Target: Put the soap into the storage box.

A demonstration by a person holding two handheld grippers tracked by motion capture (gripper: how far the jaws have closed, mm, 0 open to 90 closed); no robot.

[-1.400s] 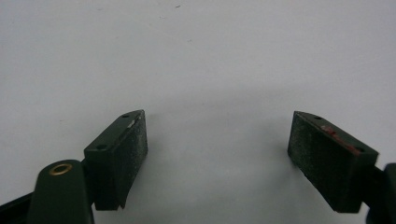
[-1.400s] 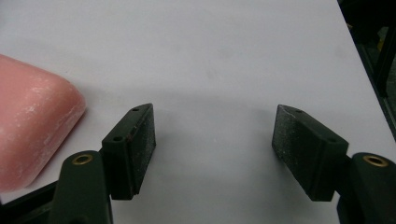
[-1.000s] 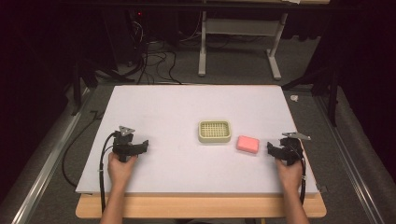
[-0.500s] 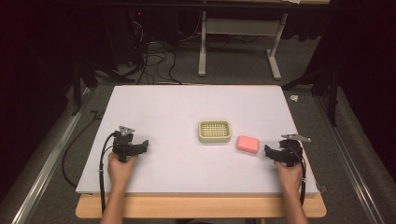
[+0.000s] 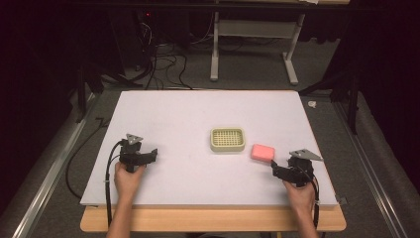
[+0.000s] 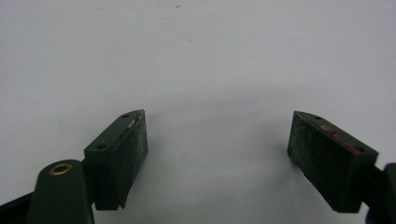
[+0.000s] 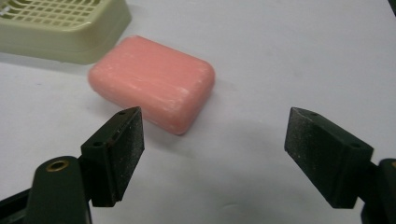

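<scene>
A pink bar of soap (image 5: 262, 152) (image 7: 153, 90) lies flat on the white table, just right of a pale green soap dish (image 5: 228, 139) (image 7: 60, 28) with a grid top. My right gripper (image 5: 275, 171) (image 7: 212, 158) stands open close in front of the soap, slightly to its right, with nothing between its pads. The soap lies just beyond the left jaw's tip in the right gripper view. My left gripper (image 5: 151, 154) (image 6: 217, 154) rests at the table's left, open over bare surface.
The white table top (image 5: 198, 114) has a wooden front edge (image 5: 213, 219). Beyond its far edge stand a grey table frame (image 5: 252, 44) and cables (image 5: 163, 64) on the dark floor. Metal rails (image 5: 44, 173) run along both sides.
The right gripper has moved left and slightly toward the person, closing in on the soap. The left gripper has stayed put.
</scene>
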